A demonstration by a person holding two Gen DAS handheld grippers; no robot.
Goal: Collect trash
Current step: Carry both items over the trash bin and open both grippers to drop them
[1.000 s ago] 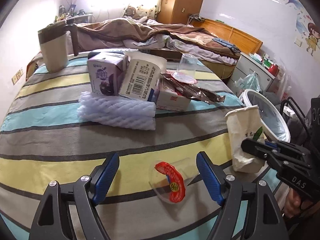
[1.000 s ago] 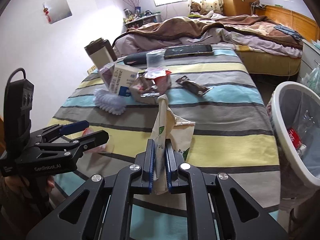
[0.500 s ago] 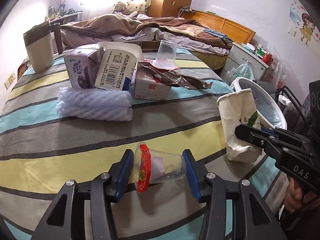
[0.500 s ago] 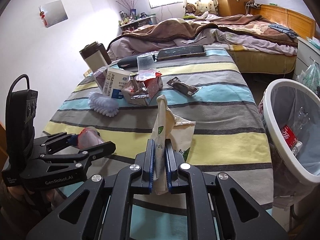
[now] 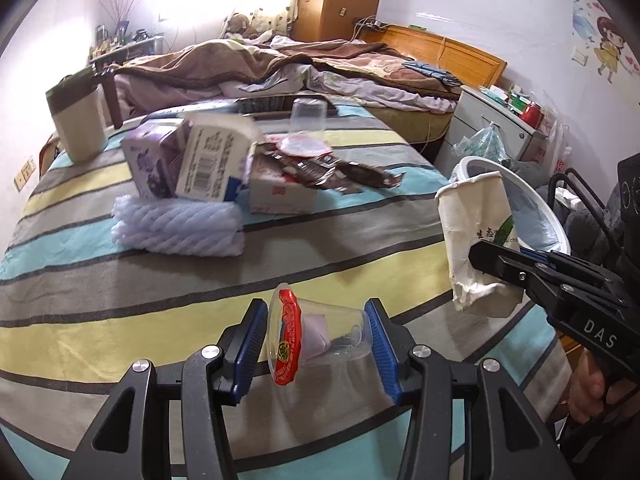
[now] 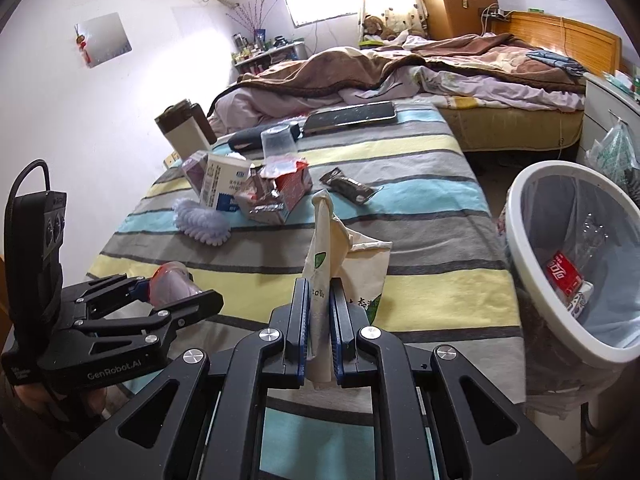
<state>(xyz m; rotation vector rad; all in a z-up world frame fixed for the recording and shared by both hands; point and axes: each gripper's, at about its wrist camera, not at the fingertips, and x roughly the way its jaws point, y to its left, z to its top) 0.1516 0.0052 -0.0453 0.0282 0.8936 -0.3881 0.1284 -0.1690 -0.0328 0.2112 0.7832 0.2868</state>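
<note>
The left gripper (image 5: 316, 342), open around the clear cup (image 5: 316, 338) 1 second ago, has clamped it and lifted it off the striped cloth (image 5: 160, 280), low centre of the left view. The right gripper (image 6: 319, 330) still pinches the paper cup (image 6: 340, 264), mid-frame. The bin (image 6: 516, 216) waits at right; both pieces look ready to drop.
</note>
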